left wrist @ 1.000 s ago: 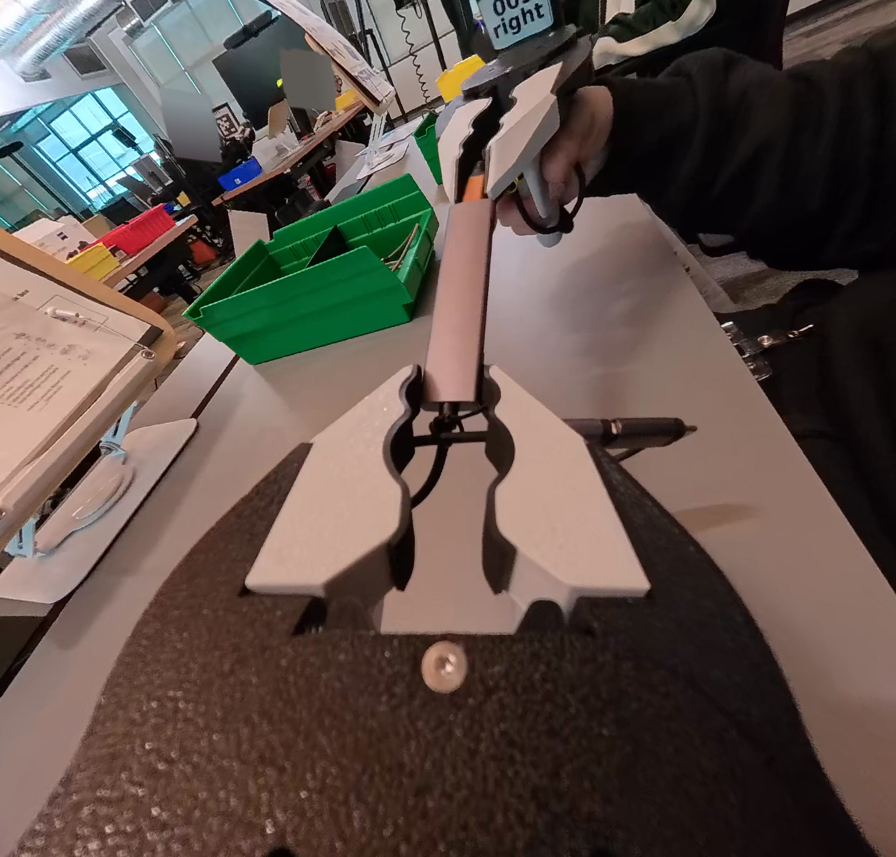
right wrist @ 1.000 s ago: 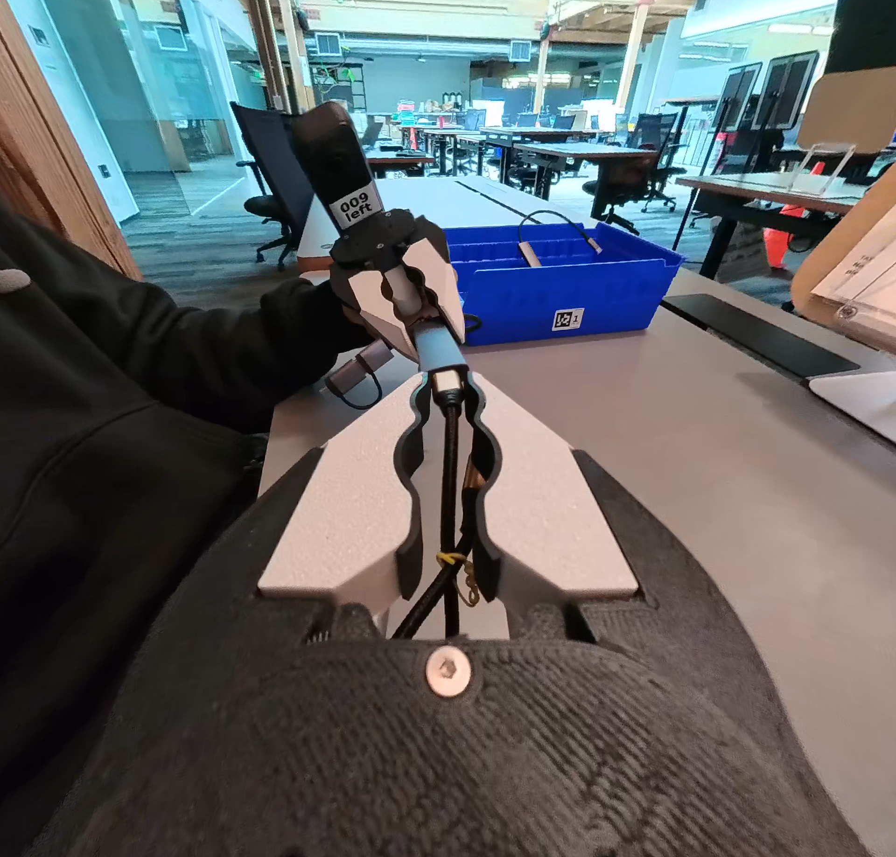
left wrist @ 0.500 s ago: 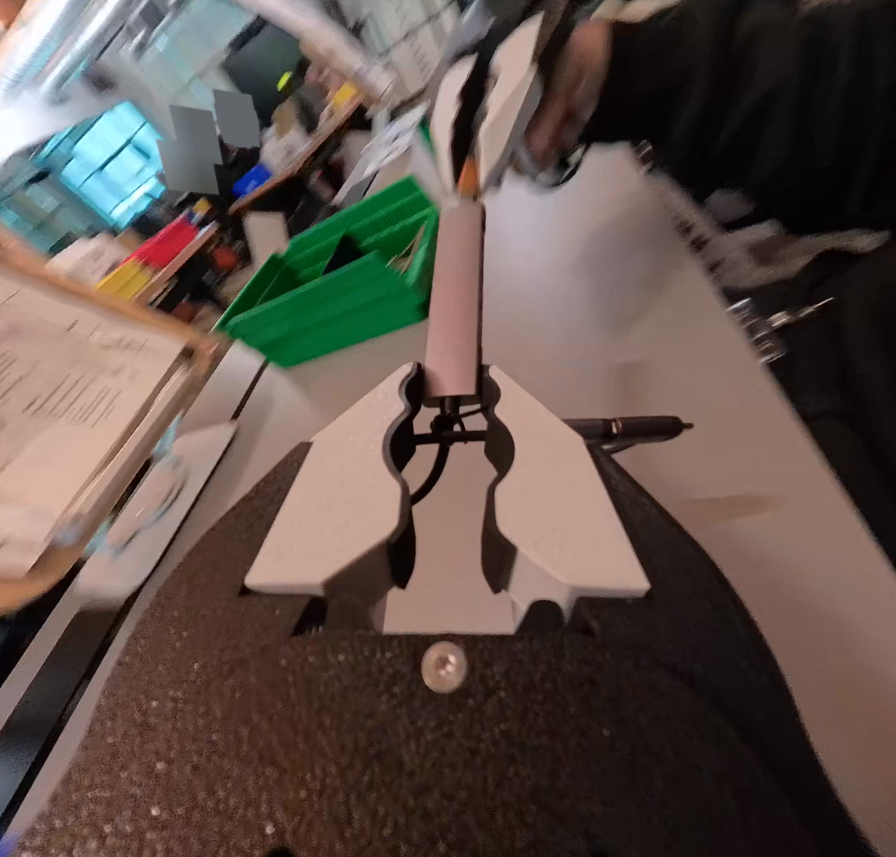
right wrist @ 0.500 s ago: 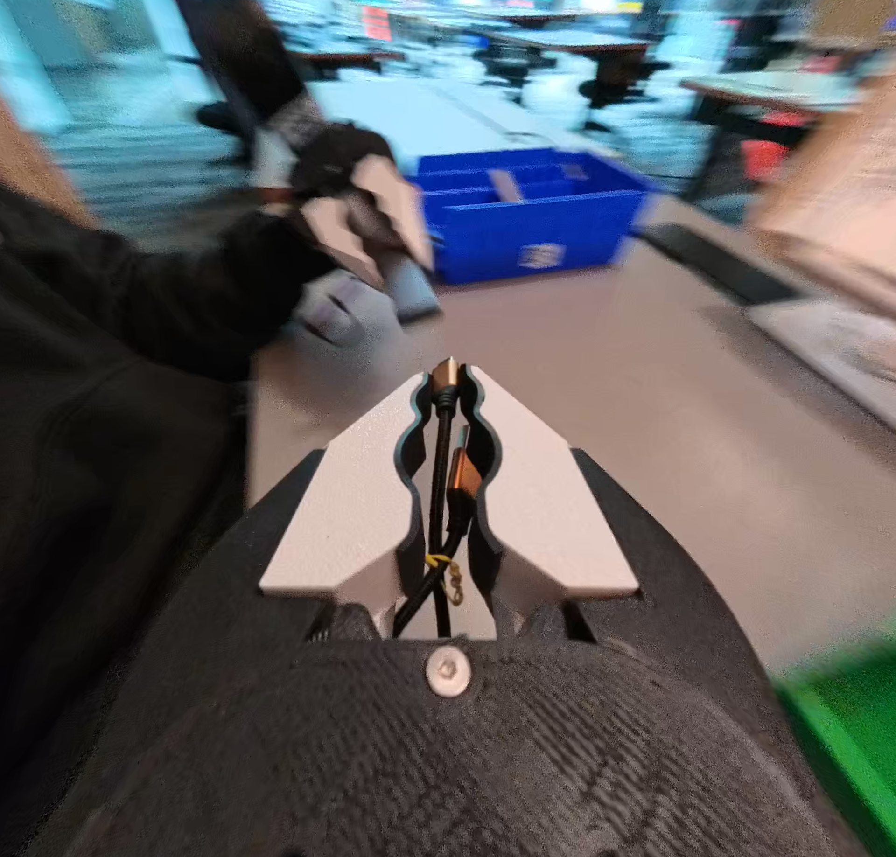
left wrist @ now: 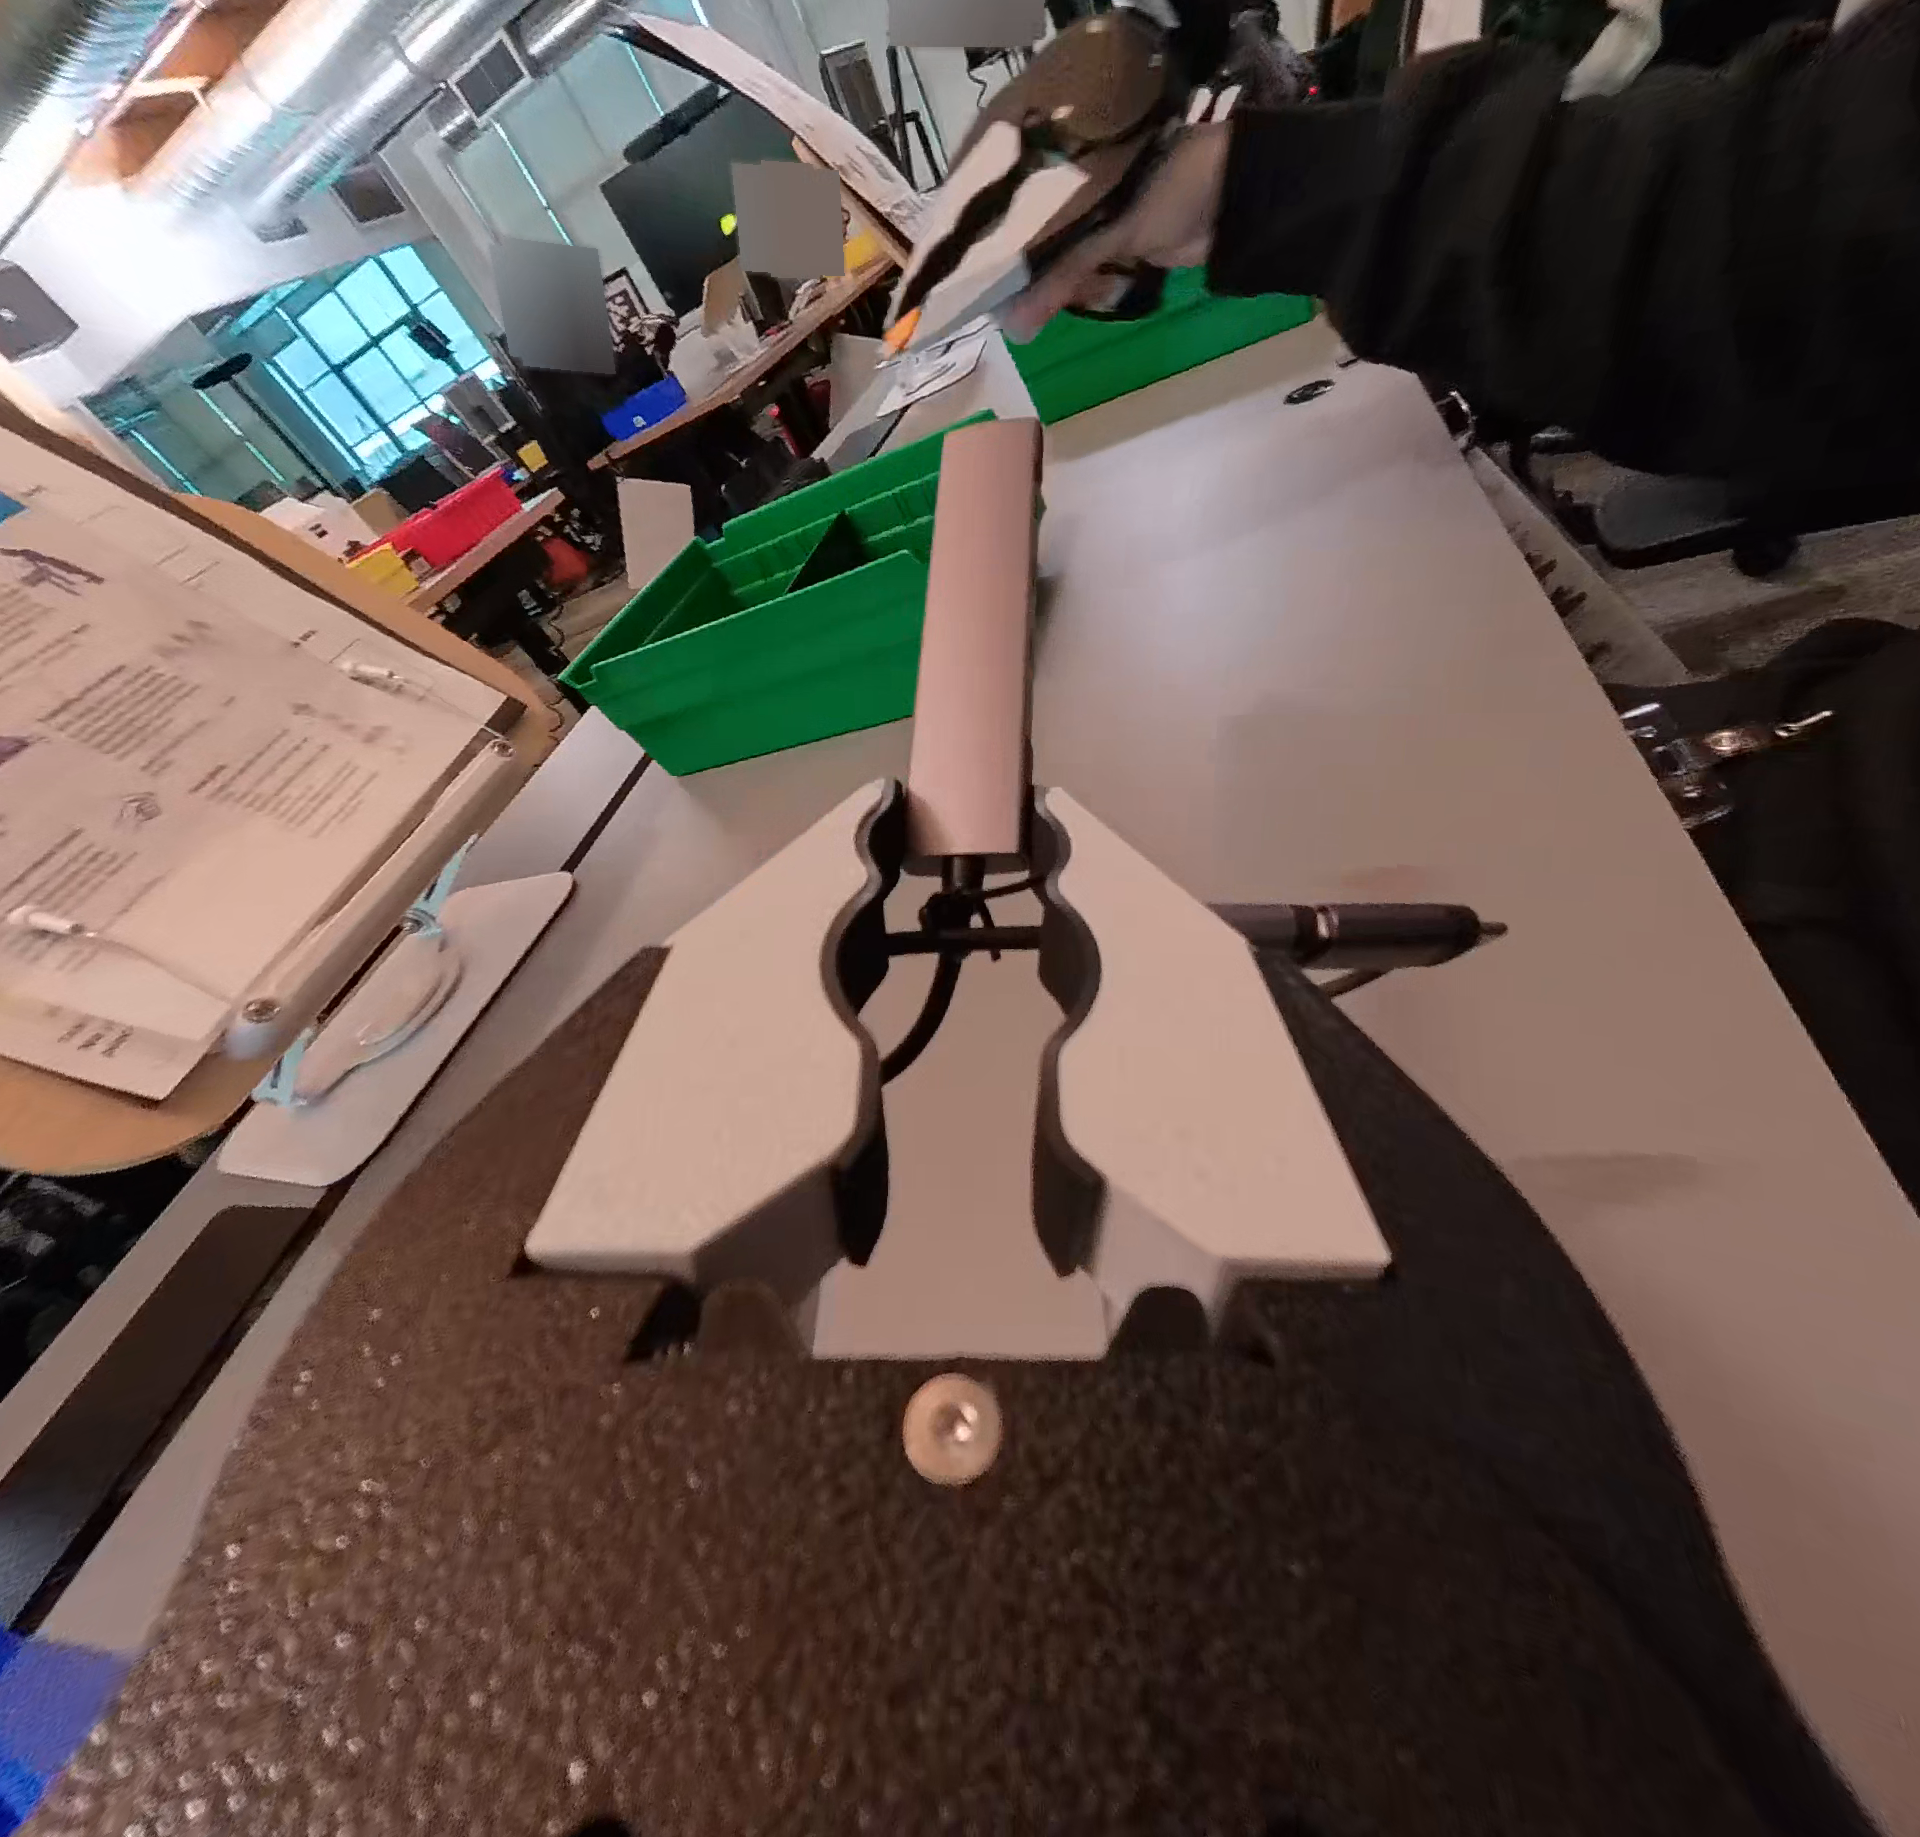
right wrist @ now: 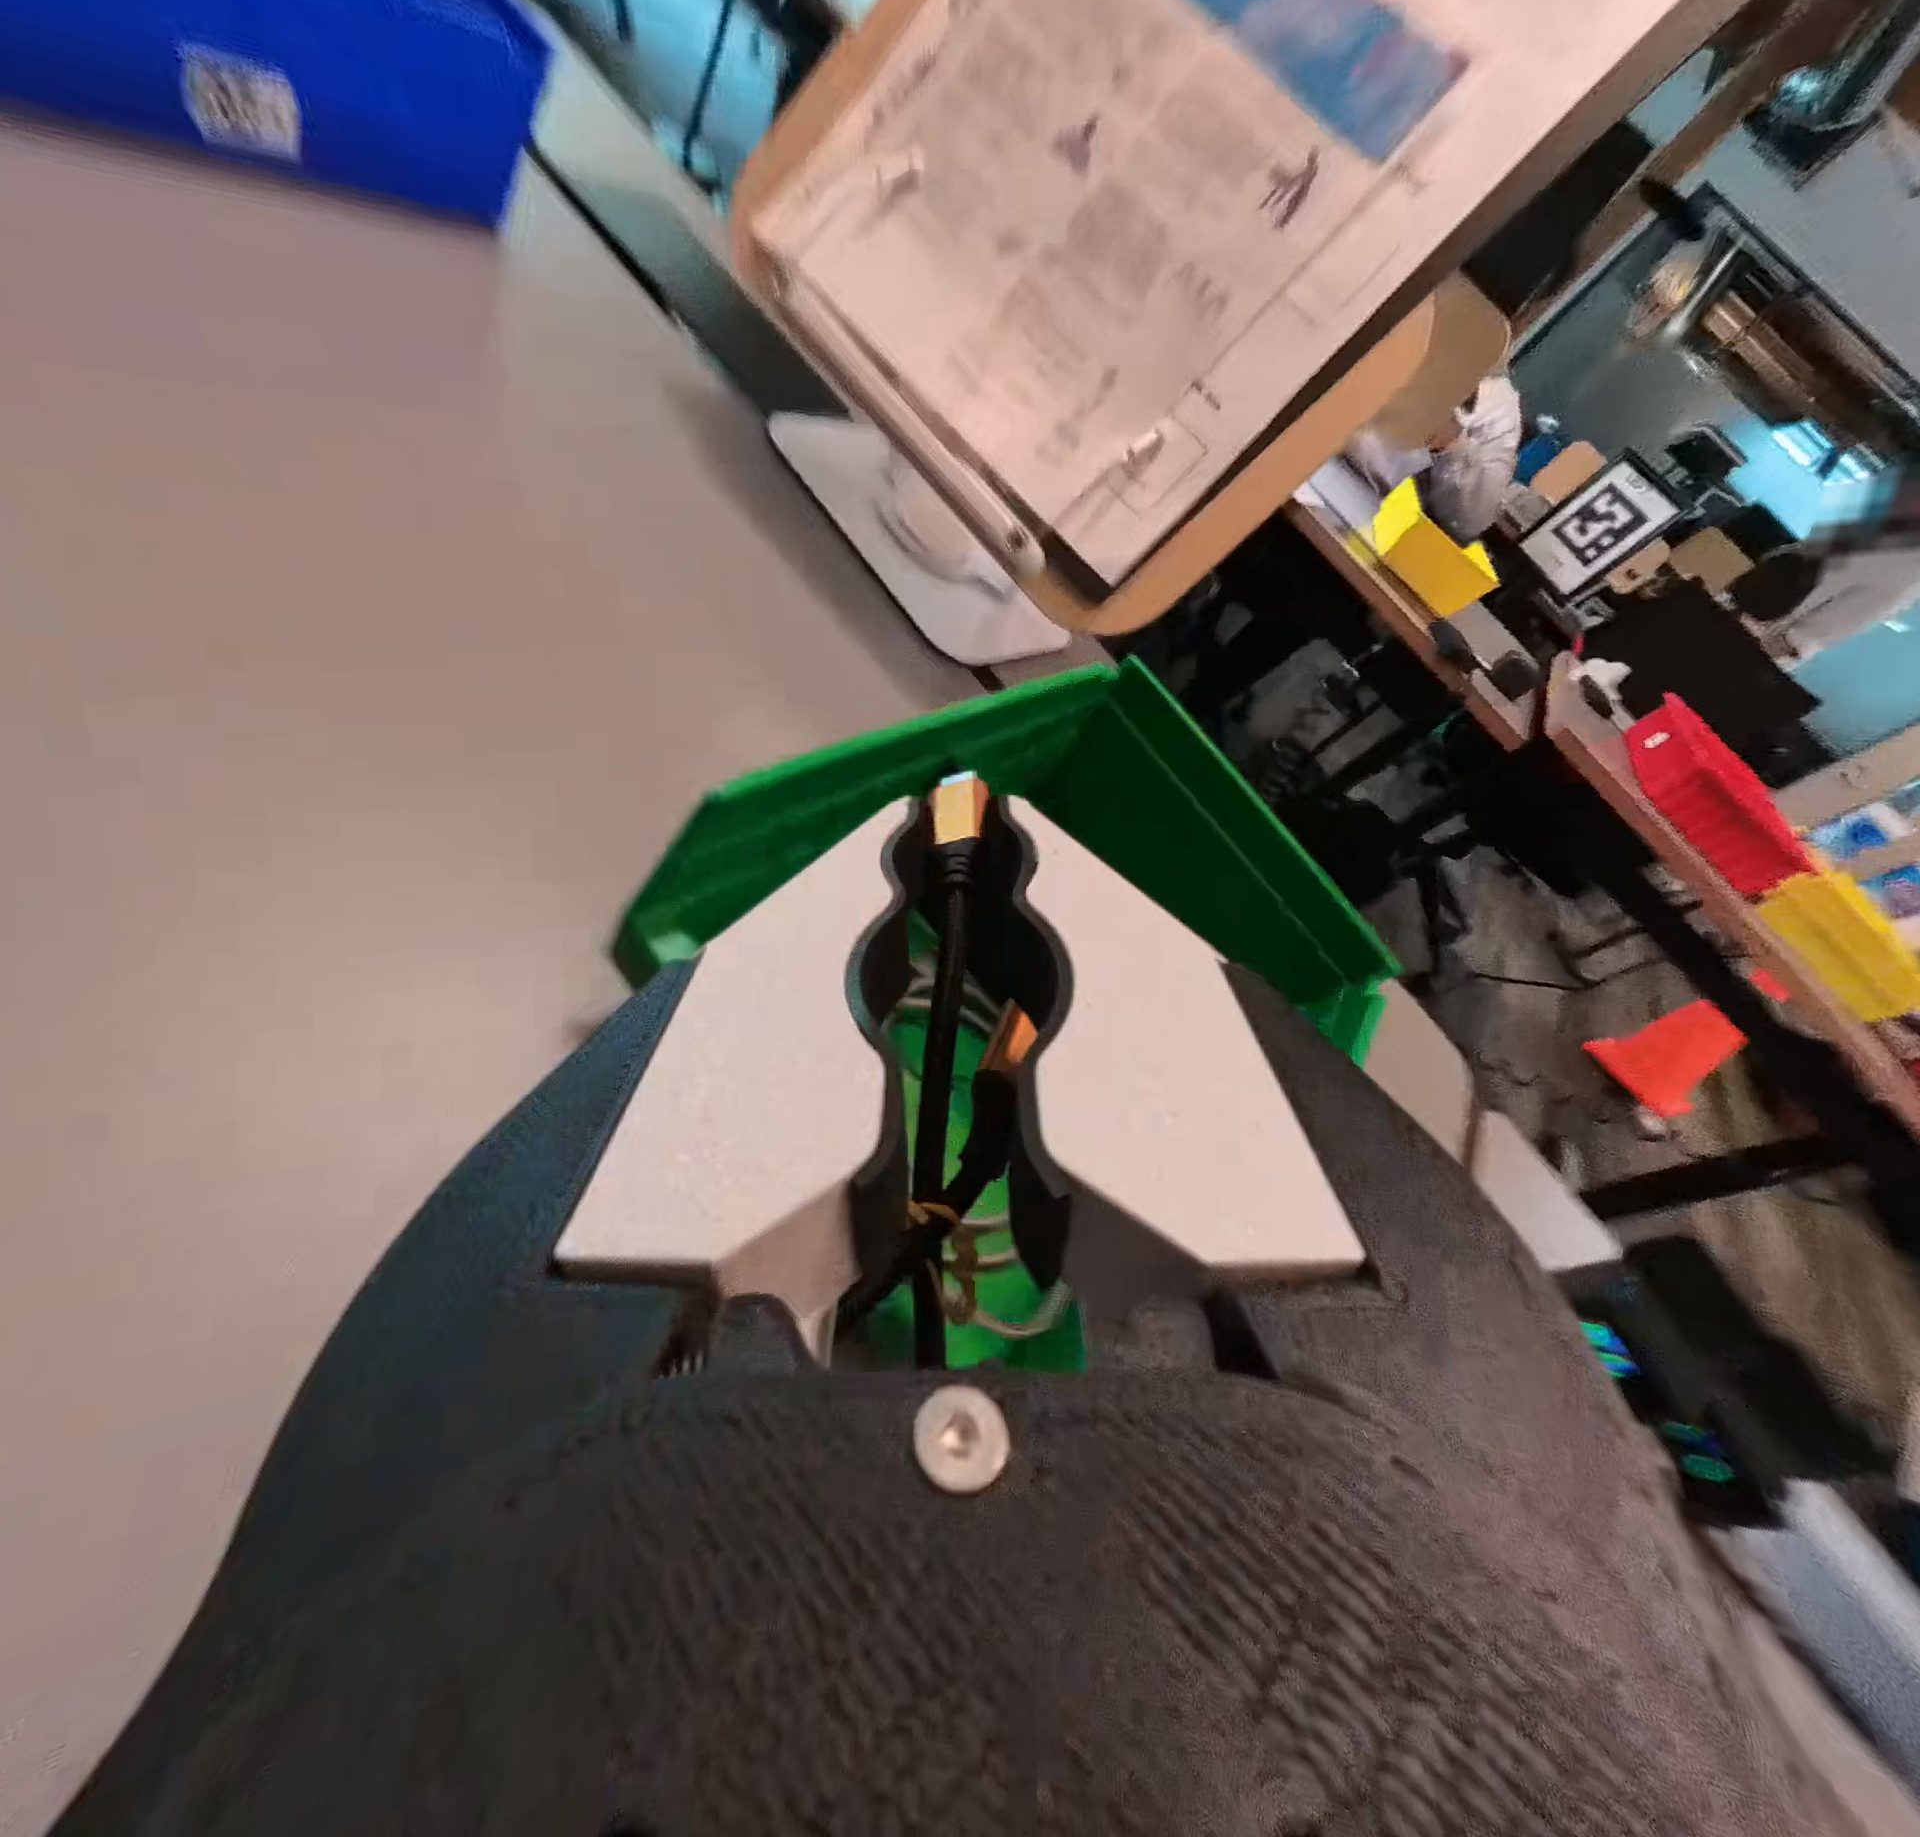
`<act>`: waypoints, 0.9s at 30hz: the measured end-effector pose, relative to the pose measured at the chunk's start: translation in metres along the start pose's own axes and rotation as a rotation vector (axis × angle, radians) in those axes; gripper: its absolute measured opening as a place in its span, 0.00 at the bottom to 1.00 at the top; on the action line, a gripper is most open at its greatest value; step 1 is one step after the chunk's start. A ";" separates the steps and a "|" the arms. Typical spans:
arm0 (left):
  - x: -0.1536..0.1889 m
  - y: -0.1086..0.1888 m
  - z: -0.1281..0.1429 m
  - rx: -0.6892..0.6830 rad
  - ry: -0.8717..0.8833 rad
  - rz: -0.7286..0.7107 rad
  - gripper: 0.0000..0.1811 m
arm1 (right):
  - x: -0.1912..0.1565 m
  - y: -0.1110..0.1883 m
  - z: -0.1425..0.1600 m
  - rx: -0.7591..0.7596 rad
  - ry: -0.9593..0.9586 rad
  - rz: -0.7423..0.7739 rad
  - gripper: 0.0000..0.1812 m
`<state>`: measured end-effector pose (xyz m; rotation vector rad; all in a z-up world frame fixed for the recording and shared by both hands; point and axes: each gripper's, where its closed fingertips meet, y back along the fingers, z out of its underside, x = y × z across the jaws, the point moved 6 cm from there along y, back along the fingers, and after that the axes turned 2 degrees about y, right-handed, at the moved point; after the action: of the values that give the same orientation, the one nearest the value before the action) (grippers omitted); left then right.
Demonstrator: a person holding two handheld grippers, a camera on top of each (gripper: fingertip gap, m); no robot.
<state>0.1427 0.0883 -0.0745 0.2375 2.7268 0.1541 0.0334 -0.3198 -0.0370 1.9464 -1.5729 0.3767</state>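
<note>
My left gripper is shut on the near end of a grey tube-shaped device that points forward above the table; a short black loop hangs from its near end between the fingers. My right gripper is shut on a black cable just behind its gold plug. The cable's second gold plug hangs between the fingers. The right gripper is over a green bin. It also shows in the left wrist view, up and beyond the tube, apart from it.
A green bin sits behind the tube, another farther back. A dark pen lies on the grey table to the right. A document stand is at left. A blue bin is at the far left. Tip to tip, the grippers are about 35 cm apart.
The right gripper has pulled the cable's plug away from the far end of the grey tube and swung over to the green bin. The left gripper keeps hold of the tube.
</note>
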 end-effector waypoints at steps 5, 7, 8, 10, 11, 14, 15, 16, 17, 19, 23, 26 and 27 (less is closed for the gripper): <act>-0.002 0.000 0.005 -0.006 0.024 -0.003 0.12 | 0.041 -0.051 0.011 -0.126 0.248 0.035 0.06; -0.002 0.000 0.007 0.001 0.033 0.000 0.12 | 0.044 -0.071 0.014 -0.124 0.317 0.053 0.06; -0.002 0.000 0.008 -0.001 0.037 0.003 0.12 | 0.039 -0.080 0.020 -0.151 0.321 0.021 0.06; -0.003 0.001 0.010 -0.010 0.037 0.002 0.12 | 0.020 -0.097 0.039 -0.235 0.265 -0.128 0.06; -0.003 0.001 0.011 -0.015 0.038 0.001 0.12 | 0.011 -0.102 0.047 -0.270 0.245 -0.167 0.06; -0.004 0.003 0.013 -0.013 0.047 0.006 0.12 | 0.001 -0.108 0.057 -0.257 0.195 -0.138 0.15; -0.004 0.004 0.014 -0.007 0.052 0.006 0.12 | 0.002 -0.106 0.055 -0.222 0.139 -0.133 0.16; -0.005 0.004 0.014 -0.003 0.055 0.006 0.12 | 0.003 -0.102 0.050 -0.177 0.066 -0.144 0.19; -0.005 0.004 0.015 -0.003 0.058 0.004 0.12 | 0.007 -0.097 0.044 -0.134 -0.016 -0.144 0.24; -0.006 0.005 0.015 -0.002 0.060 -0.001 0.12 | 0.022 -0.084 0.032 -0.072 -0.166 -0.073 0.30; -0.005 0.001 0.011 0.014 0.051 -0.001 0.12 | 0.016 -0.059 -0.011 0.139 -0.519 -0.133 0.38; 0.002 -0.008 0.005 0.027 0.023 0.019 0.12 | -0.038 -0.058 -0.043 0.166 -0.828 -0.421 0.45; 0.004 -0.013 0.003 0.025 0.002 0.023 0.12 | -0.062 -0.057 -0.055 0.160 -0.917 -0.566 0.47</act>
<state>0.1381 0.0770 -0.0809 0.2762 2.7305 0.1273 0.0804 -0.2308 -0.0451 2.7725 -1.3669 -0.7455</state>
